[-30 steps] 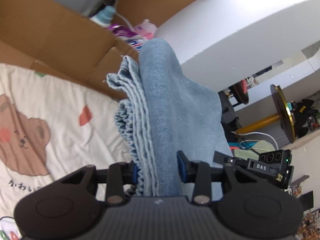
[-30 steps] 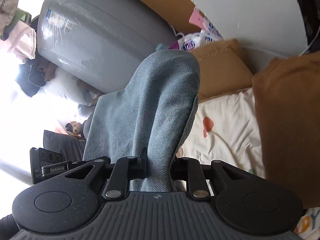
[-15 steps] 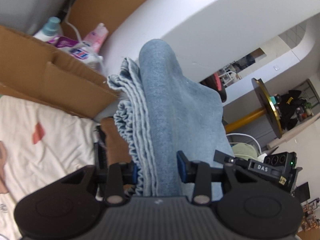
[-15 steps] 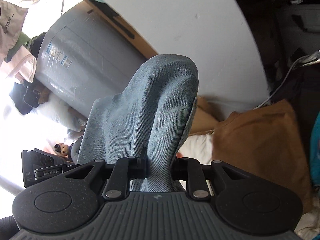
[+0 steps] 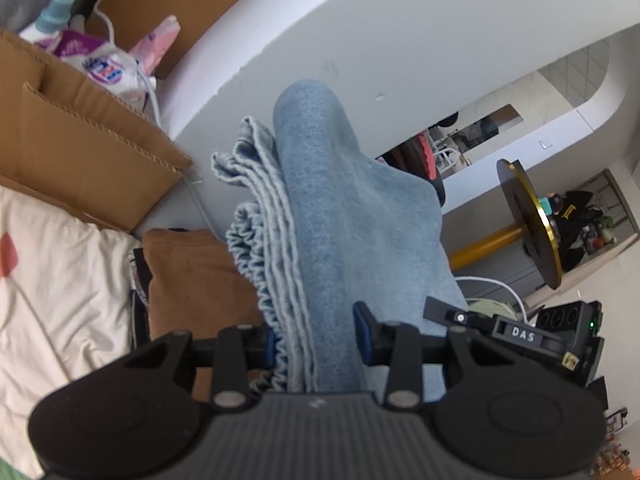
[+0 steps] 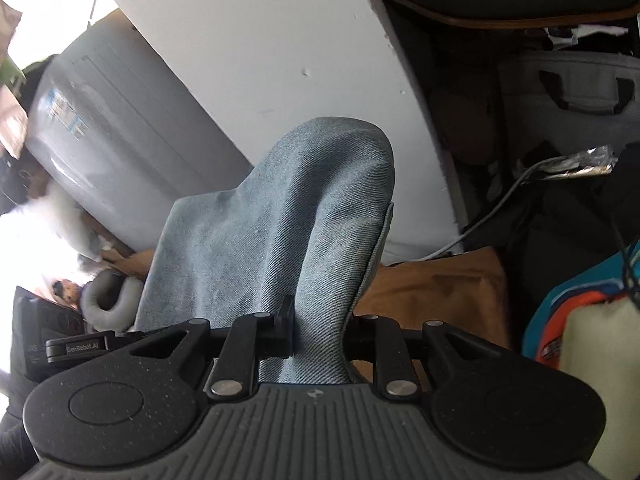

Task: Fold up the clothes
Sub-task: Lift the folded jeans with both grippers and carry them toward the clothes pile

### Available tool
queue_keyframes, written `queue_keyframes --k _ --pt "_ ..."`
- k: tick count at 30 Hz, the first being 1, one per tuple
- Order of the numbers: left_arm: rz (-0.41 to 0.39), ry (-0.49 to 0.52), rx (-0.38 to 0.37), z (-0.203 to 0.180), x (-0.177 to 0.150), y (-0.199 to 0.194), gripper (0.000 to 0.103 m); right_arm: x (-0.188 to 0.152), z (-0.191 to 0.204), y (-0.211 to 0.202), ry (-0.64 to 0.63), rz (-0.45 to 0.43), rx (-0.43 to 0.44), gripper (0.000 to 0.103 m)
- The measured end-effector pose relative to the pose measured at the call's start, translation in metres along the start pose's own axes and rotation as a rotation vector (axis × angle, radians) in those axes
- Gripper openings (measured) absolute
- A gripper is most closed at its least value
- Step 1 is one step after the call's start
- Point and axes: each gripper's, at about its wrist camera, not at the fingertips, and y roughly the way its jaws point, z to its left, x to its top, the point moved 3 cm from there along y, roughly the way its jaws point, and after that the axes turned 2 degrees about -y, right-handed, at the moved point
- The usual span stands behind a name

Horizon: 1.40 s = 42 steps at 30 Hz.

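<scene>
— White wall and clutter fill the background. What are the grippers doing?

— Left gripper (image 5: pixel 316 340) is clamped on a thick folded bundle of blue denim (image 5: pixel 340 216), its blue pads pressing the stacked hems. Right gripper (image 6: pixel 318 330) is closed narrowly on another fold of the same denim (image 6: pixel 288 216).

— Which way does the cloth run?

— In each view it rises from between the fingers straight away from the camera, long axis along the fingers, ending in a rounded fold at the far end. In the left view, the layered edges fan out to the left.

— Around it?

— Left view: a brown garment (image 5: pixel 192 276) just beyond the fingers, cream bedding (image 5: pixel 60 280) left, a cardboard box (image 5: pixel 80 152) farther, a round gold-rimmed table (image 5: pixel 528 224) right. Right view: brown cloth (image 6: pixel 440 284) behind the denim, a grey suitcase (image 6: pixel 112 120) far left.
</scene>
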Motion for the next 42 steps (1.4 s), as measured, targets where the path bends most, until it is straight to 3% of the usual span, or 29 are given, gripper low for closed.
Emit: queue_keyframes --k 15,31,39,42 --pt "0.015 -0.088 -0.002 0.055 -0.039 0.087 0.039 -0.025 -0.07 0.066 -0.074 0.032 -0.168 0.021" --pt "0.048 -0.091 0.089 0.095 -0.049 0.116 0.039 -0.065 -0.108 0.123 -0.025 0.062 -0.199 0.021" --pt "0.022 -0.082 0.08 0.089 -0.042 0.111 0.039 -0.053 -0.105 0.122 -0.022 0.029 -0.177 0.021" --pt "0.053 -0.074 0.129 0.097 -0.039 0.116 0.044 -0.055 -0.108 0.131 -0.025 0.029 -0.184 0.021"
